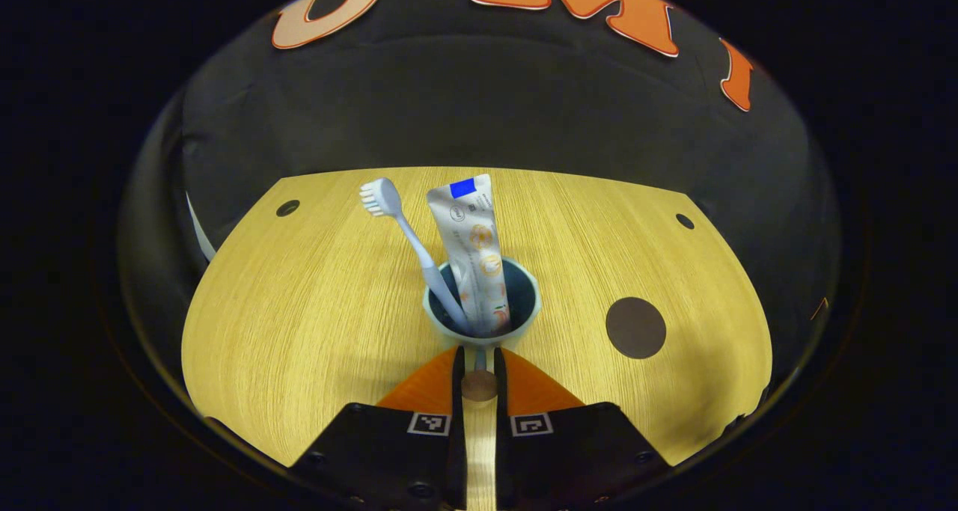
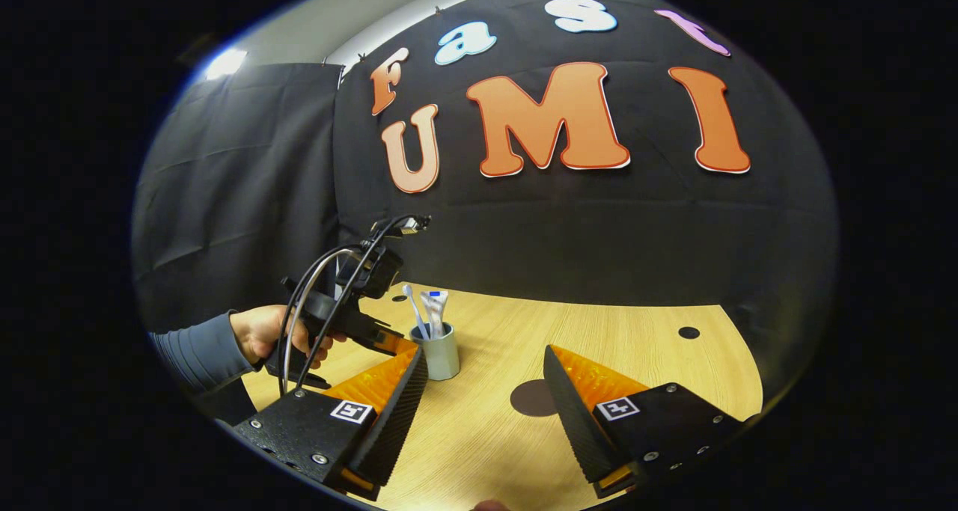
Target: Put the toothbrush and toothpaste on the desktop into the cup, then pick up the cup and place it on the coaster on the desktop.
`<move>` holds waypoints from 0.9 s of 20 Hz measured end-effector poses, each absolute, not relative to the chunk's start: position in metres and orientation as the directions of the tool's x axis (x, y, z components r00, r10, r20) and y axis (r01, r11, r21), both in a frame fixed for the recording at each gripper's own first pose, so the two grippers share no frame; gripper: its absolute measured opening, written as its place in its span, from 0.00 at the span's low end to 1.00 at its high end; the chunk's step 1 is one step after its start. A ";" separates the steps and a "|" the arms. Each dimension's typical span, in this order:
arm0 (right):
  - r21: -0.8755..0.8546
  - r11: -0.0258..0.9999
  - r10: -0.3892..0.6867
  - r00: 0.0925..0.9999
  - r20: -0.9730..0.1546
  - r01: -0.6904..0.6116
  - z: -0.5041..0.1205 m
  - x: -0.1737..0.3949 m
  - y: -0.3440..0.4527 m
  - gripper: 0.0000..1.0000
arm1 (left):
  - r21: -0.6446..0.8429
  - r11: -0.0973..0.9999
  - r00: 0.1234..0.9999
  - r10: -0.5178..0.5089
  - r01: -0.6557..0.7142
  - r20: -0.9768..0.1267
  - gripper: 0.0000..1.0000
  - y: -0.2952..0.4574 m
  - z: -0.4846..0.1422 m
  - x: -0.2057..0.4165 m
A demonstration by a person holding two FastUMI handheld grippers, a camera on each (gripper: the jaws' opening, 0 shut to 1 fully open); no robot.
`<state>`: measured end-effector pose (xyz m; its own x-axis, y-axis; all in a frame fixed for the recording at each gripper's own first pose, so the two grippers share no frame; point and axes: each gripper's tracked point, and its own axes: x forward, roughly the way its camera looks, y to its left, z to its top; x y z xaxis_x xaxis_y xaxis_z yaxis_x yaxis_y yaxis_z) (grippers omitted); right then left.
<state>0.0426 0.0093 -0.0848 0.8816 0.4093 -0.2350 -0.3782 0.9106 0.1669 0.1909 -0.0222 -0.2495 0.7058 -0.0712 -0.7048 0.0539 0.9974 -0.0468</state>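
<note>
Desktop [image 1: 314, 309] matt wood grain; toothpaste [image 1: 471, 242] glossy plastic; wall [image 2: 247, 197] matt cloth.

I can read no words or numbers on anything on the desk. The toothpaste [image 1: 474, 251], centre of the left gripper view, carries a blue patch near its top, a small round mark and orange round pictures; its fine print is too small. Square black-and-white coded markers [image 1: 429, 423] sit on the gripper bodies, bottom of both views.
</note>
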 end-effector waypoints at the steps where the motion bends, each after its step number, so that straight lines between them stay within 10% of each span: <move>1: 0.173 0.911 0.407 0.883 -0.235 -0.374 -0.086 0.044 0.009 0.93 | -0.041 0.997 0.702 -0.071 0.060 -0.709 0.14 -0.021 -0.251 0.189; 18: 0.229 0.905 0.413 0.872 -0.263 -0.359 -0.102 0.045 0.003 0.93 | 0.109 0.987 0.592 0.019 0.117 -0.806 0.28 -0.022 -0.260 0.190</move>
